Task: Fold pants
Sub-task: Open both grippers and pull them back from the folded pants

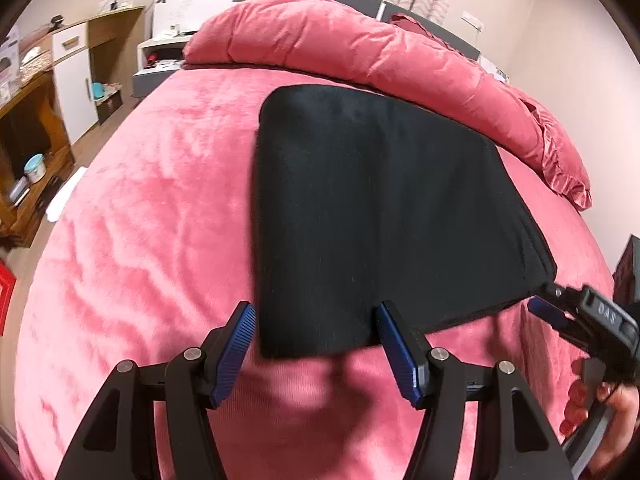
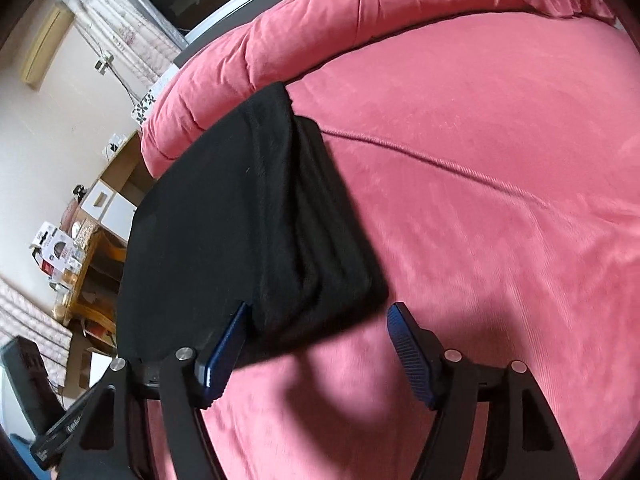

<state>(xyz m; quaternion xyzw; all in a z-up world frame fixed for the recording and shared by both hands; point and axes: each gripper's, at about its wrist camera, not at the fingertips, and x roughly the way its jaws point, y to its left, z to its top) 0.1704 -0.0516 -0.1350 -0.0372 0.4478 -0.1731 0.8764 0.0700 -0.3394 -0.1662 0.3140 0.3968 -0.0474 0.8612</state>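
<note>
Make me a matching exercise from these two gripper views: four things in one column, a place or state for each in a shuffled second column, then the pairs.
Things:
1. black pants
2. left gripper
3. rolled pink duvet
4. wooden shelf unit

Places or states:
A. against the wall beside the bed
B. folded in stacked layers on the pink bed
C. bunched along the head of the bed
D. open at the near edge of the pants

Pairs: 1-B, 2-D, 3-C, 4-A

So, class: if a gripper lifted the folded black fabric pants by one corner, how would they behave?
The folded black fabric pants would probably droop and unfold, since the stacked layers at their edge look soft and loose. They seem light. On the fuzzy pink bedspread, pushing would likely bunch them rather than slide them.
</note>
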